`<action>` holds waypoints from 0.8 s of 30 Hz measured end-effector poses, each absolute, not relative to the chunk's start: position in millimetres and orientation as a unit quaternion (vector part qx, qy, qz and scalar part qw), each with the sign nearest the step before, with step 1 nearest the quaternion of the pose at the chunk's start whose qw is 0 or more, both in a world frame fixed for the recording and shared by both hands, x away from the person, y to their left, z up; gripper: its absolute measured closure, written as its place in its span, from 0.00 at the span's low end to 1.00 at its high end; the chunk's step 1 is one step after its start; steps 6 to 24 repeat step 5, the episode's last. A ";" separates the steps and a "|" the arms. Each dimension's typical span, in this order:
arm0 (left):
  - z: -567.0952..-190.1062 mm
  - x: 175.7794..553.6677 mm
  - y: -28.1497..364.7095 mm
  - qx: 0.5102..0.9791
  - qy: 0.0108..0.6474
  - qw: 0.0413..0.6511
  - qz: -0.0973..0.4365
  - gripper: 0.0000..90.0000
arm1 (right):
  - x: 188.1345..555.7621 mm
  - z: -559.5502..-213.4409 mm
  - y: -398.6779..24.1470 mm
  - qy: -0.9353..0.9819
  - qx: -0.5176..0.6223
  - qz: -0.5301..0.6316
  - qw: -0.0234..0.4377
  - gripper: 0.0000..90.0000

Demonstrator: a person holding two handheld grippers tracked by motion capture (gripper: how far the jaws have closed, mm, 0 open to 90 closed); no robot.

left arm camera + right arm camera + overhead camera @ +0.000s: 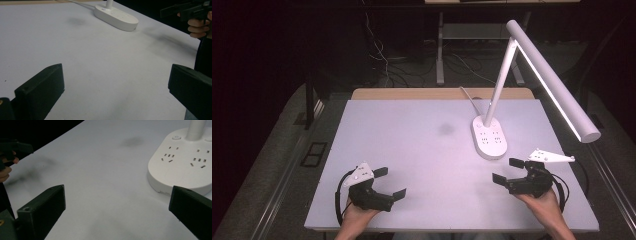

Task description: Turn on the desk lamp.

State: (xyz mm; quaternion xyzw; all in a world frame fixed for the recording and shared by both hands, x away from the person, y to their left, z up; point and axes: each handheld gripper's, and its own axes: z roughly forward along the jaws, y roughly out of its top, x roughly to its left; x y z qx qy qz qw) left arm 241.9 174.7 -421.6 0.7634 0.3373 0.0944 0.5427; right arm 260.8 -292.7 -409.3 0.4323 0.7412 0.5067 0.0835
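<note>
Resting on table: one lamp; two hand-held grippers, left and right, jaws apart, empty.

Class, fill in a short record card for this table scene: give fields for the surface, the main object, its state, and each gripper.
Surface: white table, with a faint dark smudge
Main object: white desk lamp, its oval base carrying sockets
Lamp state: light bar lit, stem upright on base
Lamp cable: runs off the far edge
Left gripper: open, nothing between jaws, near the front left
Right gripper: open, nothing between jaws, close to the lamp base, not touching it
</note>
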 end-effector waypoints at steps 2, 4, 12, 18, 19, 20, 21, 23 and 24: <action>-421.6 242.1 175.0 0.763 0.337 0.543 0.094 0.00 | 258.7 -410.7 -292.9 0.742 0.432 0.506 0.084 0.01; -421.5 242.2 174.9 0.763 0.337 0.543 0.094 0.00 | 255.8 -413.5 -293.3 0.740 0.433 0.508 0.083 0.01; -421.6 242.3 174.8 0.763 0.337 0.543 0.094 0.00 | 254.6 -415.0 -294.2 0.738 0.432 0.511 0.082 0.01; -421.6 242.3 174.8 0.763 0.337 0.543 0.094 0.00 | 254.6 -415.0 -294.2 0.738 0.432 0.511 0.082 0.01; -421.6 242.3 174.8 0.763 0.337 0.543 0.094 0.00 | 254.6 -415.0 -294.2 0.738 0.432 0.511 0.082 0.01; -421.6 242.3 174.8 0.763 0.337 0.543 0.094 0.00 | 254.6 -415.0 -294.2 0.738 0.432 0.511 0.082 0.01; -421.6 242.3 174.8 0.763 0.337 0.543 0.094 0.00 | 254.6 -415.0 -294.2 0.738 0.432 0.511 0.082 0.01; -421.6 242.3 174.8 0.763 0.337 0.543 0.094 0.00 | 254.6 -415.0 -294.2 0.738 0.432 0.511 0.082 0.01; -421.6 242.3 174.8 0.763 0.337 0.543 0.094 0.00 | 254.6 -415.0 -294.2 0.738 0.432 0.511 0.082 0.01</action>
